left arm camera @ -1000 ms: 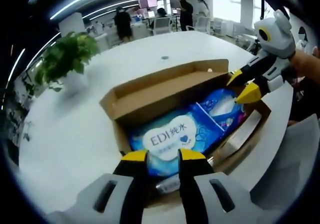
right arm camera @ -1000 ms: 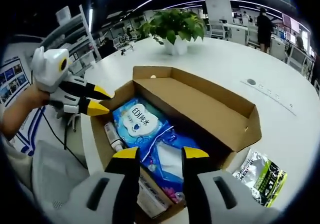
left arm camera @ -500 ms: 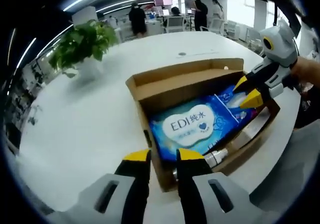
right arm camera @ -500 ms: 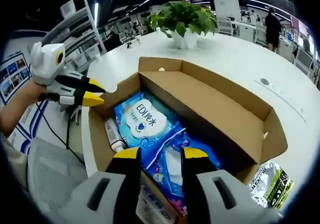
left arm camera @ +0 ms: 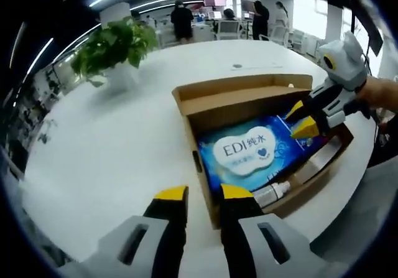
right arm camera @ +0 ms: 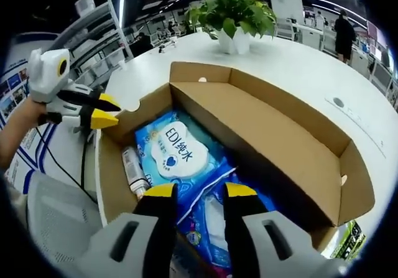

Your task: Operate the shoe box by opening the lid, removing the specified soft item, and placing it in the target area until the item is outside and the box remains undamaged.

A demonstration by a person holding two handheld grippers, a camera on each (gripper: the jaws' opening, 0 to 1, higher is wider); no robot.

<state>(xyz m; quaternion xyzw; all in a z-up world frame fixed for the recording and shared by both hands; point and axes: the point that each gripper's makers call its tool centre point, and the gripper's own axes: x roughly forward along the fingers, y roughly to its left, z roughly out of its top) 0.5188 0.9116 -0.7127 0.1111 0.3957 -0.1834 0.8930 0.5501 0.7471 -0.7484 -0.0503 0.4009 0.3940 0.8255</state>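
An open cardboard shoe box [left arm camera: 242, 101] [right arm camera: 273, 135] lies on the white table, its lid folded back. Inside lies a blue wet-wipes pack [left arm camera: 245, 150] [right arm camera: 174, 153] with a white label, a second blue soft pack [right arm camera: 208, 213] beside it, and a small white bottle [left arm camera: 273, 194] [right arm camera: 132, 169] along the near wall. My left gripper [left arm camera: 203, 194] [right arm camera: 102, 111] is open over the table, just outside the box's short end. My right gripper [right arm camera: 200, 191] [left arm camera: 300, 120] is open and hovers low over the second blue pack. Neither holds anything.
A potted plant [left arm camera: 115, 41] [right arm camera: 236, 13] stands on the white table [left arm camera: 112, 141] [right arm camera: 298, 66] beyond the box. A silver-green packet [right arm camera: 351, 240] lies by the box's far corner. People [left arm camera: 185, 20] stand at desks in the background. The table edge runs near the box.
My left gripper has drawn back from above the wipes pack to outside the box's end. My right gripper has come lower and closer over the second blue pack.
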